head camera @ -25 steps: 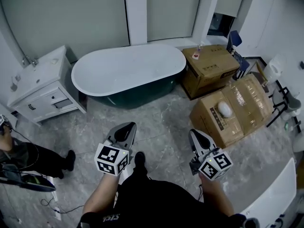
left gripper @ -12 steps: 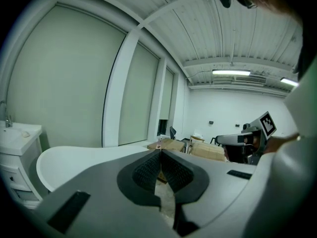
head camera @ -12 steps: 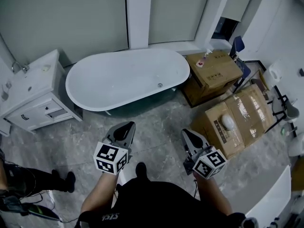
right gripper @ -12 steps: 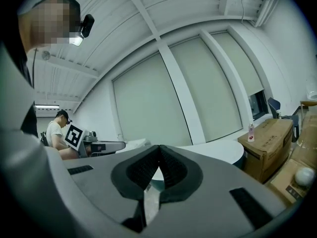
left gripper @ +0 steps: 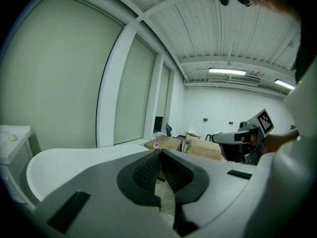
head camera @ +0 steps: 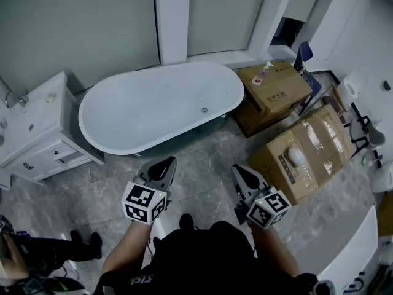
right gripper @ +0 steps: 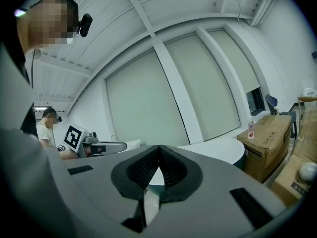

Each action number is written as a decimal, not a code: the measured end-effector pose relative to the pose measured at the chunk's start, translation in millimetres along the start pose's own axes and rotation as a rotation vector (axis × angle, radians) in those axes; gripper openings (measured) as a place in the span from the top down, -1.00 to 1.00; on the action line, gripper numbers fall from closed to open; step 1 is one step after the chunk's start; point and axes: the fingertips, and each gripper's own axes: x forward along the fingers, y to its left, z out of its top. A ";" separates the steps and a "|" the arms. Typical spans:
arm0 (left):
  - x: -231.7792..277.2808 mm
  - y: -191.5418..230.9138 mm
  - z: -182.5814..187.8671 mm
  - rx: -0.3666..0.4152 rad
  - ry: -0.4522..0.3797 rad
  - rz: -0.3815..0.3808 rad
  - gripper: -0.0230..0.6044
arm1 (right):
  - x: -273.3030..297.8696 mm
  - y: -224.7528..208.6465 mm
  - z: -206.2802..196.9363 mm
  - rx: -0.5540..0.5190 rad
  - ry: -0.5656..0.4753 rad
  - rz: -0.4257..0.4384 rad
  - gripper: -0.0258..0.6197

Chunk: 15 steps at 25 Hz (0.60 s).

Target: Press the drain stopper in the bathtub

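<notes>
Floor (head camera: 202, 149) separates bathtub (head camera: 153, 106) from closed left hand-held gripper (head camera: 164, 164) and right hand-held gripper (head camera: 241, 171).

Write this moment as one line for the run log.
left hand-held gripper: shut, empty | right hand-held gripper: shut, empty | both: above floor, short of bathtub | drain stopper: in bathtub, not yet pressed

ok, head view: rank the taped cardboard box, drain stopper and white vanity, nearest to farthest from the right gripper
1. Taped cardboard box, on the floor just right of the right gripper.
2. Drain stopper, ahead and slightly left, in the bathtub.
3. White vanity, far left, beyond the tub's left end.
</notes>
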 end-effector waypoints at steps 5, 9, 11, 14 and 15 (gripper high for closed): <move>23.5 -9.9 -9.9 -0.026 0.021 -0.041 0.86 | 1.6 -13.6 -9.9 0.020 0.029 -0.022 0.88; 45.7 -13.7 -12.0 -0.030 0.046 -0.055 0.86 | 2.5 -42.3 -11.8 0.053 0.028 -0.049 0.88; 58.6 -9.2 -6.9 -0.033 0.048 -0.041 0.86 | 8.1 -59.8 -9.8 0.069 0.032 -0.049 0.88; 90.1 0.9 5.0 -0.031 0.048 -0.007 0.87 | 24.3 -95.4 -0.1 0.068 0.032 -0.024 0.88; 103.2 4.4 9.6 -0.033 0.047 0.005 0.86 | 31.4 -109.3 5.2 0.066 0.034 -0.017 0.88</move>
